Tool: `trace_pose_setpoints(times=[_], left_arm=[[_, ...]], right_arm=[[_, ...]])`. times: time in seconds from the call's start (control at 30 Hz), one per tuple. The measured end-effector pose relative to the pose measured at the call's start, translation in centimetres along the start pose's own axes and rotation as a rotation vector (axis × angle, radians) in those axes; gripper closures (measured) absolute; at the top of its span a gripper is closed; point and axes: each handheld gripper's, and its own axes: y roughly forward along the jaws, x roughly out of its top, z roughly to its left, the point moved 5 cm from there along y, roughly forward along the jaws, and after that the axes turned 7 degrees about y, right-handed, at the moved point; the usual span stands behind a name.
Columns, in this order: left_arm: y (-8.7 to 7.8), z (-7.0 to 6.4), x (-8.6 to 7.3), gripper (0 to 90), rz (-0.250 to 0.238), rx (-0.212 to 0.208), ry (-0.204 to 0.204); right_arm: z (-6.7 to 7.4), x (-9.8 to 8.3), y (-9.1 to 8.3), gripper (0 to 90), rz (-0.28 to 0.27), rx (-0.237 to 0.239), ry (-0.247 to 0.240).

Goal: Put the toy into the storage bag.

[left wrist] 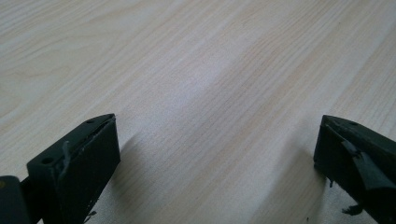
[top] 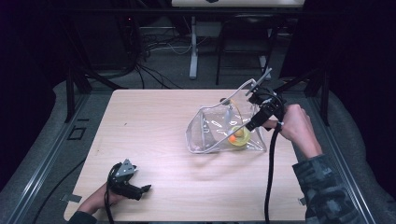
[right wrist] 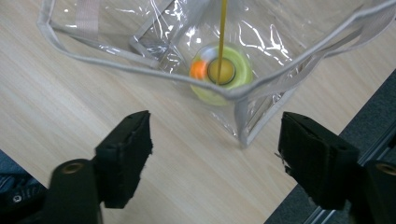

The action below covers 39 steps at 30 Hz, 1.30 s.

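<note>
Where the high view gives only a yellow blur, right gripper view resolves a lime-green ring (right wrist: 219,74) with orange spot inside clear plastic bag (right wrist: 154,44) on wooden table (top: 154,116). Right gripper (right wrist: 215,154): wide open, empty, above bag's corner. Left gripper (left wrist: 217,158): wide open, empty, over bare tabletop.

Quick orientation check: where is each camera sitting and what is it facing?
High view: above the person's side, looking forward and down on the table; both hands, grippers, forearms show.
Left gripper view: on the left gripper, facing bare tabletop; its open jaws show.
Right gripper view: on the right gripper, facing the clear bag.
High and right gripper views share the bag and the yellow toy.
</note>
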Motion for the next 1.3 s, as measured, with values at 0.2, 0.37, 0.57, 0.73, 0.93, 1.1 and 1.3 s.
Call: trace_pose_setpoints(times=[0.2, 0.37, 0.57, 0.73, 0.93, 1.1, 1.3], left_arm=[[0.0, 0.0, 0.0, 0.2, 0.001, 0.000, 0.001], [0.0, 0.0, 0.0, 0.2, 0.001, 0.000, -0.001], [0.0, 0.0, 0.0, 0.2, 0.001, 0.000, 0.000], [0.0, 0.0, 0.0, 0.2, 0.001, 0.000, -0.001], [0.0, 0.0, 0.0, 0.2, 0.001, -0.001, 0.000], [0.0, 0.0, 0.0, 0.1, 0.001, 0.000, 0.000], [0.0, 0.0, 0.0, 0.1, 0.002, 0.001, 0.003]], right_arm=[[0.5, -2.8, 1.8, 13.8, -0.007, 0.055, -0.003], [0.7, -4.9, 3.1, 3.4, -0.017, 0.065, 0.013], [1.2, -7.1, 4.6, 0.0, -0.042, 0.062, 0.029], [1.5, -8.4, 5.6, 0.0, -0.050, 0.079, 0.041], [1.8, -10.3, 7.7, 0.0, -0.031, 0.085, 0.048], [1.4, -12.3, 9.5, 0.0, -0.013, 0.087, 0.082], [1.2, -14.5, 11.3, 0.0, -0.002, 0.071, 0.105]])
